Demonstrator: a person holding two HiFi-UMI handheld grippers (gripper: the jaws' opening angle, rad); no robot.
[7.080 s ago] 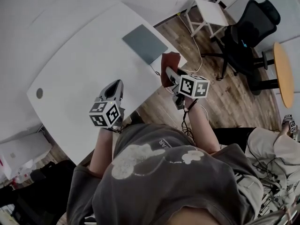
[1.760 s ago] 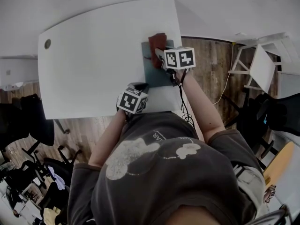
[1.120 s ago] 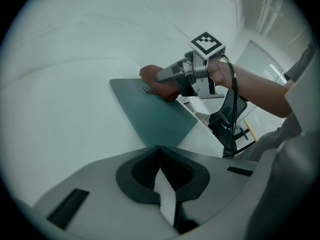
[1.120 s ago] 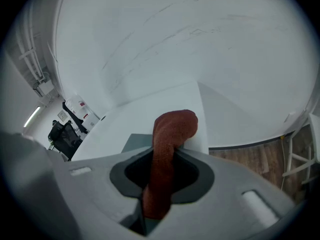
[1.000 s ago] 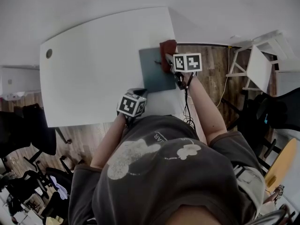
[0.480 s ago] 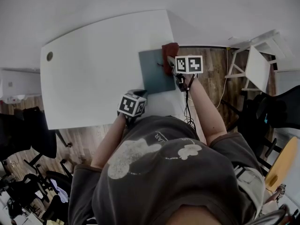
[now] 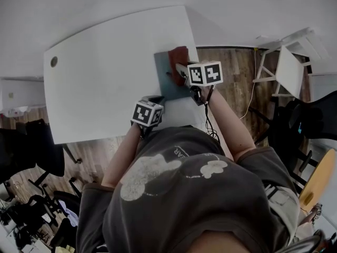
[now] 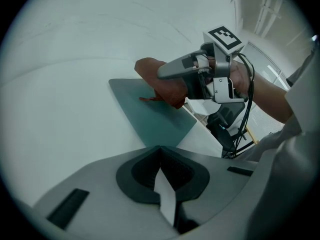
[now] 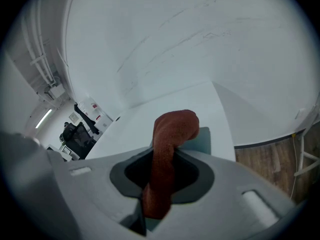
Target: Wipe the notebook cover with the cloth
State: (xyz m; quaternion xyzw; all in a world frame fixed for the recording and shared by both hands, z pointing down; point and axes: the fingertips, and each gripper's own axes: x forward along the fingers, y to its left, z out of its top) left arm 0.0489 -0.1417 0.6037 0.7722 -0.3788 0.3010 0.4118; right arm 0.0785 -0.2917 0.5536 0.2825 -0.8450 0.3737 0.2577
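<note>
No text reads clearly. The shirt (image 7: 174, 194), nearer the person than the left claw (image 7: 154, 99) and right claw (image 7: 179, 68), bears small letters too blurred to make out.

It looks like an office: a wide white desk (image 7: 105, 88) with a cable hole (image 7: 53, 61), black swivel chairs (image 7: 37, 141) nearby, a wood floor (image 7: 231, 67) and a small white side table (image 7: 292, 70).

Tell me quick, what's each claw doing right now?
Left claw: closed, holding nothing.
Right claw: closed on the cloth, pressing it to the notebook.
</note>
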